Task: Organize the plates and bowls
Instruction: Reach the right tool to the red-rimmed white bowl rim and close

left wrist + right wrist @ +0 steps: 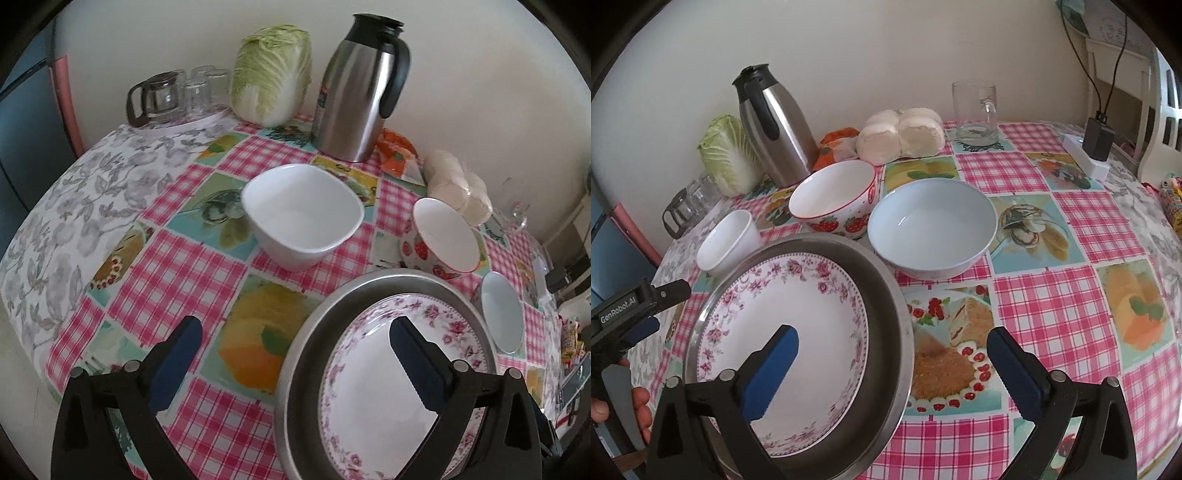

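table (1071,221) with pink checked cloth | on it: metal tray (886,302), white bowl (303,218), strawberry bowl (833,201), blue bowl (932,230), jug (775,125), cabbage (271,74), glass mug (975,112), buns (901,134)

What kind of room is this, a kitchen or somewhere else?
Most likely a home dining or kitchen table: a checked, fruit-print tablecloth, a steel thermos jug beside a napa cabbage, and a bag of steamed buns against the wall.

floral plate (373,398): near edge cut off | orange packet (397,147): partly hidden behind thermos (360,88)
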Demonstrator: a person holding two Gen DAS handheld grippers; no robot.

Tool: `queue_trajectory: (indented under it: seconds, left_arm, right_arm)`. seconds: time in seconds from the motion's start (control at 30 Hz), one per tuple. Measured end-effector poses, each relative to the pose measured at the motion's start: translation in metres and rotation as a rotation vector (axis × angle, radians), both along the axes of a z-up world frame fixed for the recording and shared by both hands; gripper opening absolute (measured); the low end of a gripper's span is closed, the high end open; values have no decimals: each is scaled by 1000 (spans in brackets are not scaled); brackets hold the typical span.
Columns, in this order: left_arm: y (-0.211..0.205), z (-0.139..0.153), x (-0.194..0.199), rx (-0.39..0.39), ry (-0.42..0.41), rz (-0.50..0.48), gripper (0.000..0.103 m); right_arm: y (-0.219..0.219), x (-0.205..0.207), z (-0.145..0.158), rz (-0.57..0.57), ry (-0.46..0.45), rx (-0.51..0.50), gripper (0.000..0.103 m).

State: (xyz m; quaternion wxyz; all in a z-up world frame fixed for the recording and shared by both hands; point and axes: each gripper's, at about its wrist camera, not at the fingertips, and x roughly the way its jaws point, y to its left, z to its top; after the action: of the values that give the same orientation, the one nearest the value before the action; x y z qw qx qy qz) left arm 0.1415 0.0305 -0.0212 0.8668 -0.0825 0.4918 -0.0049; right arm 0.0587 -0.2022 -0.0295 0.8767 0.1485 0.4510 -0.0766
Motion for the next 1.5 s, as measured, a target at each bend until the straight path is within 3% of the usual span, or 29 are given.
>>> queue_trajectory:
  seconds: [0.3,0.53,0.73,0.93,1.07,1.2,1.33,1.4,1.47,1.5]
  left_arm:
    - [-12,14,17,-66,-46,-37,101]
    - [-37,34,46,-115,-92,-156,101]
    - [-57,54,82,-67,-124,-227,101]
    - [-75,54,128,26,-63,-317,101]
    - [-80,43,153,1,23,-330,101]
    - [-88,19,163,-28,118,-297,101]
    - [-103,-2,163,0,157,-316,100]
    - [-109,-9,166,8,171,-323,96]
    - [-115,-18,169,8,195,-325,82]
    - [-117,-23,171,9,208,-326,81]
  right_arm:
    - [-10,8,16,-26,-25,52,103]
    - [-21,34,33,-23,-44,55,103]
    - [-34,73,53,-21,-55,51,103]
    - [-50,118,59,-33,-30,61,103]
    - [-54,142,49,-37,11,60,103]
    - [-55,162,25,-44,70,120,103]
    - [-48,177,1,-30,136,80,97]
    - [-46,182,-10,-25,163,78,90]
    - [-46,187,-17,-25,180,81,88]
    - [-45,189,-20,-23,184,75,87]
